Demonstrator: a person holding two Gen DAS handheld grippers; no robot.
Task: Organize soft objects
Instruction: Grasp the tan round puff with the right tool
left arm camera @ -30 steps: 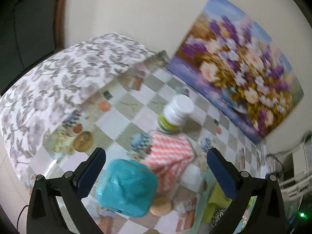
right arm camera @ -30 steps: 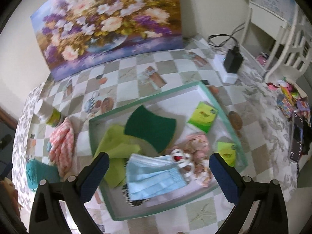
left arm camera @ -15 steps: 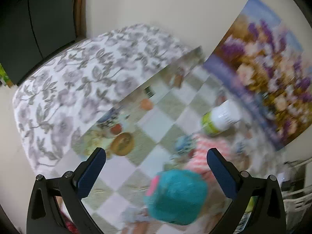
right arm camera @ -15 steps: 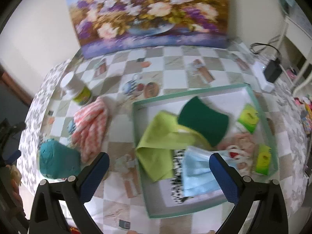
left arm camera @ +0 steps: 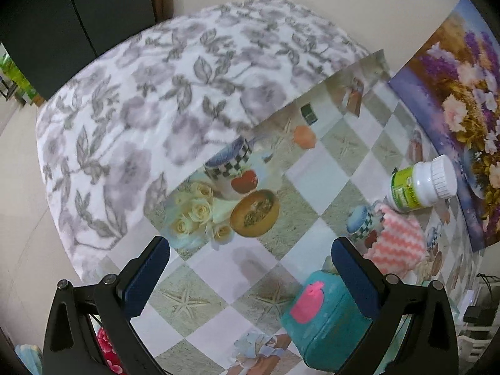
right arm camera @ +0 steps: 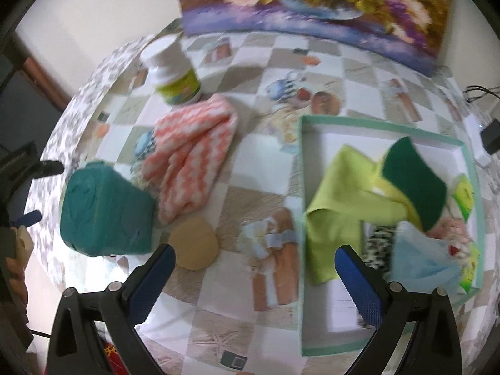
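A teal soft block (right arm camera: 104,214) with a pink spot lies on the table's left part; it also shows in the left wrist view (left arm camera: 325,318). A pink-and-white zigzag cloth (right arm camera: 193,153) lies beside it, seen too in the left wrist view (left arm camera: 397,243). A green-rimmed tray (right arm camera: 301,187) holds a lime cloth (right arm camera: 337,193), a dark green sponge (right arm camera: 412,181), a blue face mask (right arm camera: 418,262) and other soft items. My left gripper (left arm camera: 250,275) is open and empty above the table. My right gripper (right arm camera: 254,278) is open and empty between block and tray.
A white bottle with a green label (right arm camera: 175,75) stands behind the pink cloth. A round tan pad (right arm camera: 195,243) lies by the teal block. A flower painting (right arm camera: 312,3) leans on the back wall. A charger and cable (right arm camera: 490,134) sit at the far right.
The right gripper has swung left, from over the tray toward the teal block and pink cloth. The left gripper has turned left, so the block now sits at its right finger.
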